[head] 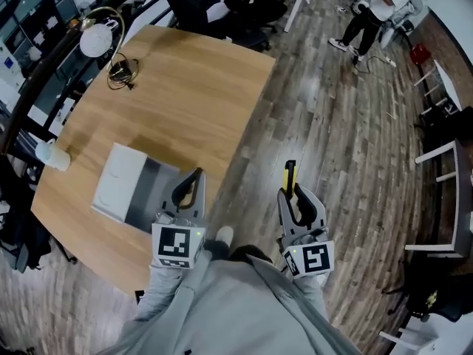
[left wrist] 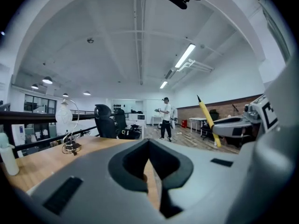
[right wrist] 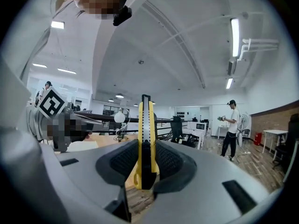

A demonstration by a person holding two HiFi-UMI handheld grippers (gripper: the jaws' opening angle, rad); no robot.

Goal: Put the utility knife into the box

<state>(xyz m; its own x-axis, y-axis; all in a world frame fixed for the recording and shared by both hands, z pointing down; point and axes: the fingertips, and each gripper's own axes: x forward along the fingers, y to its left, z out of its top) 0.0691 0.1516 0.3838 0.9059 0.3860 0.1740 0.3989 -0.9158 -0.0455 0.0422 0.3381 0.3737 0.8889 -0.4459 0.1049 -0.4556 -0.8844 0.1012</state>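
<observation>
A person, seen from above, holds a gripper in each hand at the near edge of a wooden tabletop [head: 185, 87]. The right gripper [head: 295, 198] is clamped on a yellow utility knife [head: 290, 174]. Its pads press on both sides of the knife's lower body, and most of the knife's length sticks out past the jaws. The knife hangs over the wooden floor [head: 347, 124], off the tabletop and well apart from the box [head: 118, 183].

The box is white with a grey inside and lies open on the tabletop near its front edge. The left gripper [head: 188, 187] hovers just beside the box's right side. Its jaws are drawn together with nothing between them.

Likely risks:
- Only a short part of the knife is gripped, so it may pivot or slip while being carried across. From where it is now, it would drop to the floor.
- The protruding end may catch the box's wall on the way in and push the box along the tabletop. The box looks light.
- The left gripper is close to the opening and may get in the way.
- The knife's far tip looks dark. I cannot tell whether the blade is out.
</observation>
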